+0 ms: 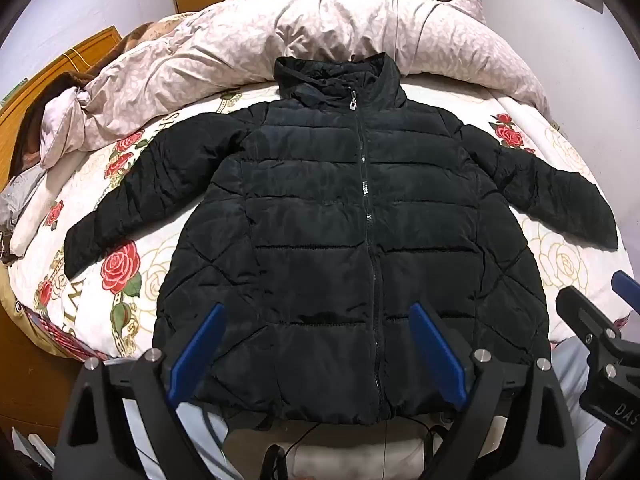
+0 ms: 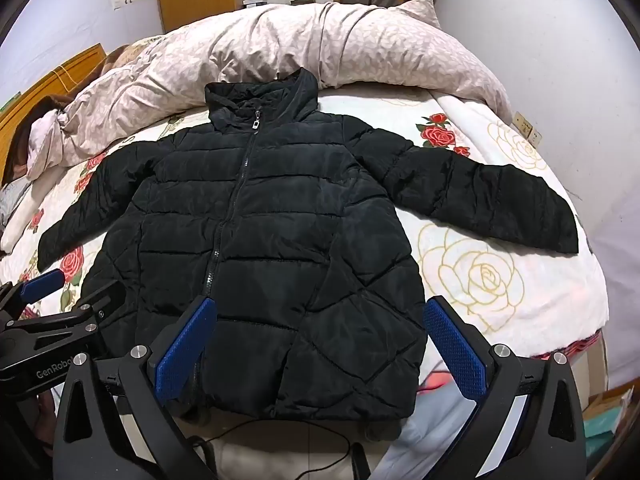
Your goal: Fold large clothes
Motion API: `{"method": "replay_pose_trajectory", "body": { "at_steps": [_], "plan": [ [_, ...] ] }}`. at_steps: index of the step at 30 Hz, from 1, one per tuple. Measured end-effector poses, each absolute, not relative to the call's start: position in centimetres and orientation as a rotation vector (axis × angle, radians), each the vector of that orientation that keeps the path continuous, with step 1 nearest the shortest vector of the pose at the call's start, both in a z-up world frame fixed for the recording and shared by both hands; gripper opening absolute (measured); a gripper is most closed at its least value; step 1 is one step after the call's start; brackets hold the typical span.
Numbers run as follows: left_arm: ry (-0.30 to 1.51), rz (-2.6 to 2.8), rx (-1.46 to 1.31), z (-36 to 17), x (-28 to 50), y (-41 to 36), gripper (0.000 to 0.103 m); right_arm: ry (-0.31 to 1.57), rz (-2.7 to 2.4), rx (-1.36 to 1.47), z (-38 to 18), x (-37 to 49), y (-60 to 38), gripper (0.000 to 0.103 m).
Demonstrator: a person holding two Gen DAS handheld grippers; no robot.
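A black quilted puffer jacket (image 1: 340, 216) lies flat and zipped on the bed, front up, collar at the far side, both sleeves spread outward. It also shows in the right wrist view (image 2: 260, 232). My left gripper (image 1: 316, 312) is open and empty, hovering above the jacket's hem, left of the zip. My right gripper (image 2: 320, 304) is open and empty above the hem's right half. Each gripper shows at the edge of the other's view: the right gripper (image 1: 600, 320) and the left gripper (image 2: 60, 292).
The bed has a white sheet with red roses (image 1: 120, 268). A bunched pink duvet (image 1: 280, 32) lies along the far side, behind the collar. A wooden headboard (image 1: 40, 80) stands left, a wall (image 2: 592, 92) right. Black cables (image 2: 280, 440) hang below the bed's near edge.
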State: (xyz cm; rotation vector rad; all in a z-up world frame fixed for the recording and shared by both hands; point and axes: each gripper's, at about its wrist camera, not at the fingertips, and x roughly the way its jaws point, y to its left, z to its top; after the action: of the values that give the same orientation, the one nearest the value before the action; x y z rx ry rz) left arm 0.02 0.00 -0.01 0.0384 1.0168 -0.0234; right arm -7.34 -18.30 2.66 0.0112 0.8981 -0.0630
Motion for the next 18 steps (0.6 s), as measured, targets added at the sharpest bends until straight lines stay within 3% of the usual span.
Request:
{"method": "replay_pose_trajectory", "body": {
  "at_steps": [18],
  "plan": [
    [1.013,-0.024,0.036,-0.02,0.01,0.01,0.094,0.898,-0.064,0.009,2.64,-7.25,-18.15,0.103]
  ]
}}
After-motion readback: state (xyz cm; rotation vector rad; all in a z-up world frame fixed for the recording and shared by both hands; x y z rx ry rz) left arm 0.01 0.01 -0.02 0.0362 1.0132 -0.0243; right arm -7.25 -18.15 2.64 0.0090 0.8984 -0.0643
